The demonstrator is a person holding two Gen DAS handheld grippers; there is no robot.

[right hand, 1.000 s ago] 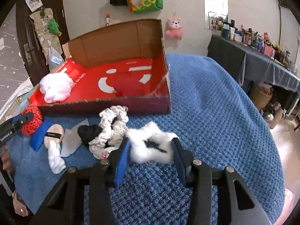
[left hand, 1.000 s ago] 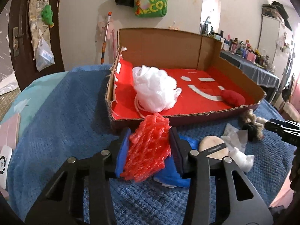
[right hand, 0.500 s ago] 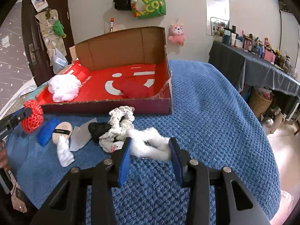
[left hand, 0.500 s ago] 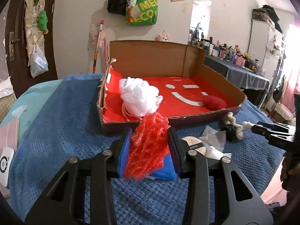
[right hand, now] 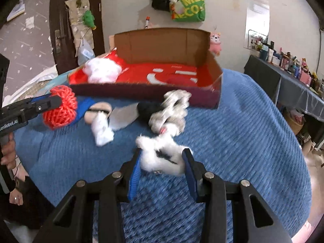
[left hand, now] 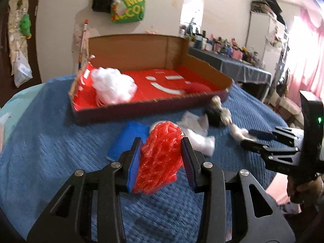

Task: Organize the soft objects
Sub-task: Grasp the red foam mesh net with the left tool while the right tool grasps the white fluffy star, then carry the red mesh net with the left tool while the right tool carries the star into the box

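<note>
A: Blue knit cover (left hand: 40, 133) runs under everything, and both pairs of tongs hang above it. Nearest first: what sits in the left gripper (left hand: 162, 158)?

B: Its pads are pressed in on the red mesh puff (left hand: 160, 158), which bulges up past the fingertips. It is held, clear of the cover.

A: And the right gripper (right hand: 163, 162)?

B: Narrowed onto the white fluffy piece (right hand: 160, 156), with a dark strand showing in it. Its jaws closed a little further in the past second and the fluff fills the gap between them.

A: Just beyond the tips?

B: A loose heap on the cover: blue pad (left hand: 129, 139), white crumpled bits (left hand: 198, 139), a black lump (right hand: 147, 109) and a pale knitted scrunchie (right hand: 172, 109).

A: Then the cardboard tray (left hand: 141, 105)?

B: Straight ahead of both tongs, past that heap, its long side lying across their line. Inside, a white puff (left hand: 113, 87) lies at the left end and a red cushion (left hand: 196, 87) toward the right.

A: Which hand is nearer?

B: I judge them about level, left facing the tray's left half, right facing its right corner. Each load likely has to go forward over the low front wall.
</note>
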